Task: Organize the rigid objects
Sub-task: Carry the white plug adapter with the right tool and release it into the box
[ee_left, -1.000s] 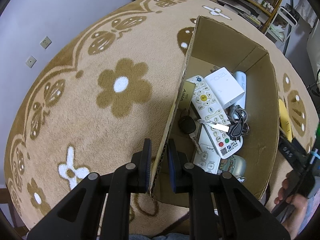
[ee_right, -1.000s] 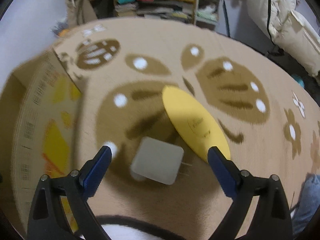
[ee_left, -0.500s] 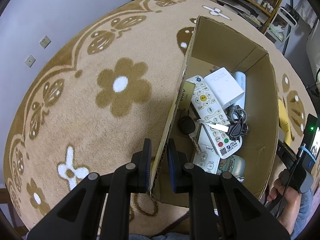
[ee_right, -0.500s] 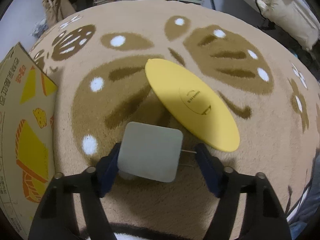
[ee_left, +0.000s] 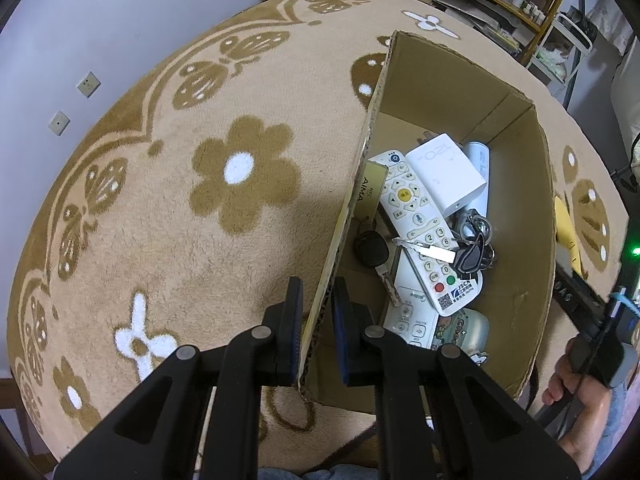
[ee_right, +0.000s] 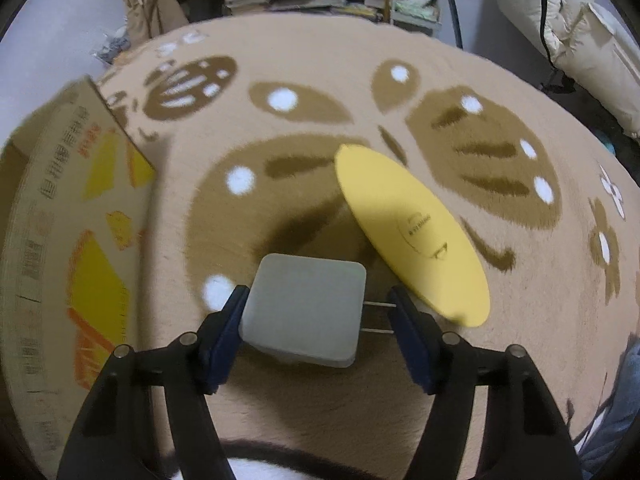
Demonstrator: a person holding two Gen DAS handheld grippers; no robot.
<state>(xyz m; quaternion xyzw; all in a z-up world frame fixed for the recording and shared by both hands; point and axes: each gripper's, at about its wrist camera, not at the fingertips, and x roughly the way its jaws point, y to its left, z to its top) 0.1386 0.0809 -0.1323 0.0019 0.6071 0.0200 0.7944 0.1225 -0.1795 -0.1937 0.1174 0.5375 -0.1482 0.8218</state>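
Cardboard box (ee_left: 516,184) wall sits between my left fingers (ee_left: 295,334), clenched on its near edge w/ the left gripper (ee_left: 314,334). Only the left wrist view shows inside: 3 white remotes, incl. the long remote (ee_left: 420,220) on top, 1 white charger block (ee_left: 448,180), 1 bunch of keys (ee_left: 472,248), 1 black fob (ee_left: 372,248), 1 gold card (ee_left: 370,190), 1 white tube (ee_left: 480,164) behind the block, 1 pale green case (ee_left: 468,328) near the front. Lower remotes mostly buried, labels hard to read.

Only the right wrist view shows the grey adapter (ee_right: 304,312), on the rug (ee_right: 400,400) just outside the box. My right gripper (ee_right: 316,332) straddles it: left finger touches its side, right finger meets its 2 metal prongs (ee_right: 378,318), so closed around it, tho grip firmness I can't tell. 1 yellow disc (ee_right: 408,228) lies just beyond, edge near the right finger. Box print there is blurred; its far side is cut off. Rug's the surface under all.
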